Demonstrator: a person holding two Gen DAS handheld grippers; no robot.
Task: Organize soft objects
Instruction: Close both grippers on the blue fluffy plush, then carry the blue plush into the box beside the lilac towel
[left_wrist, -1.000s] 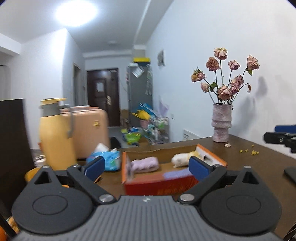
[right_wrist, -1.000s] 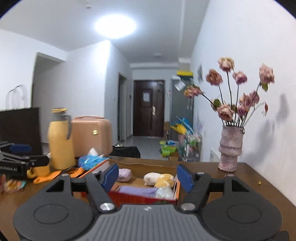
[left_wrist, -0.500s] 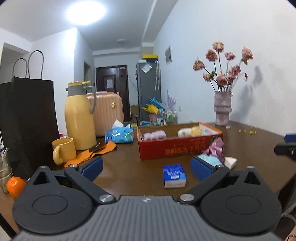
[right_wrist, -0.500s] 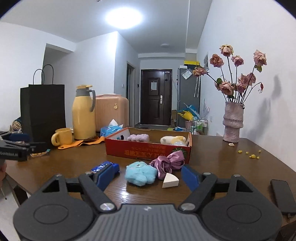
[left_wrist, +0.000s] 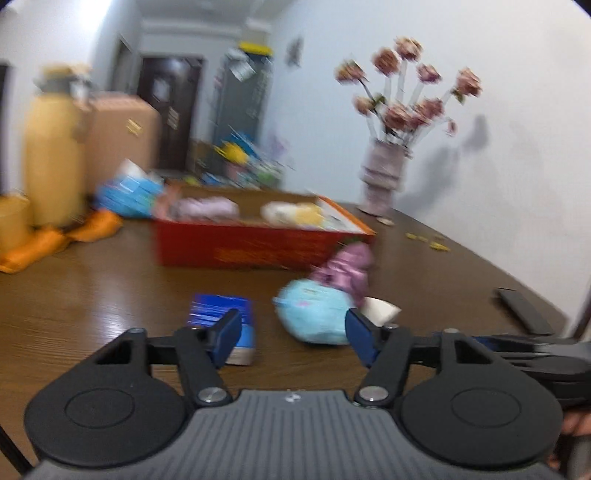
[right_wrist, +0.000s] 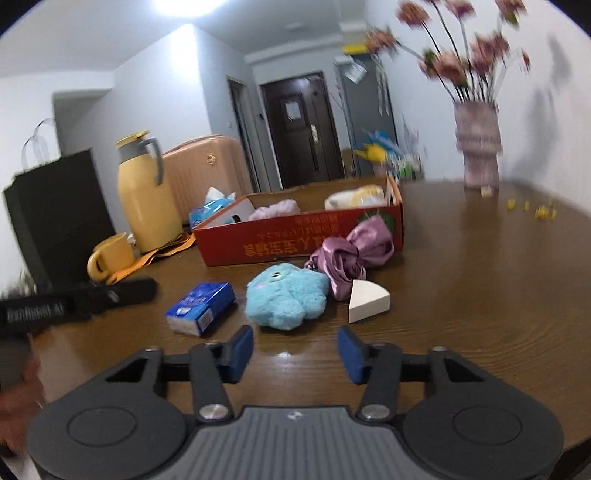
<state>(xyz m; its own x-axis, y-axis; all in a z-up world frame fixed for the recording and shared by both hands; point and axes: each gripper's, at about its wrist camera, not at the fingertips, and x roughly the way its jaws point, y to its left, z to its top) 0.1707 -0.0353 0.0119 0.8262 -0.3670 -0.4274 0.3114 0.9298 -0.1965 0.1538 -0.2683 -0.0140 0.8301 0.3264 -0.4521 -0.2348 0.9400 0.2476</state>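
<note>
A light blue plush toy (right_wrist: 286, 300) lies on the brown table, with a purple satin scrunchie (right_wrist: 351, 254) and a white wedge sponge (right_wrist: 367, 301) to its right and a blue tissue pack (right_wrist: 201, 308) to its left. Behind them stands a red cardboard box (right_wrist: 295, 240) holding a lilac plush and a yellow-white plush. My right gripper (right_wrist: 295, 354) hovers just in front of the blue plush, jaws closing, nothing between them. In the blurred left wrist view my left gripper (left_wrist: 293, 338) is low near the blue plush (left_wrist: 314, 317) and tissue pack (left_wrist: 221, 314), jaws closing, gripping nothing.
A yellow thermos (right_wrist: 146, 192), yellow mug (right_wrist: 110, 256), orange cloth and black paper bag (right_wrist: 55, 218) stand at the left. A vase of dried roses (right_wrist: 478, 144) is at the back right, a dark phone (left_wrist: 524, 310) near the right edge. Yellow crumbs dot the table.
Both grippers have dropped from above the box towards the table and tilted down. Their jaws have narrowed. The loose soft items now lie close in front of the fingers.
</note>
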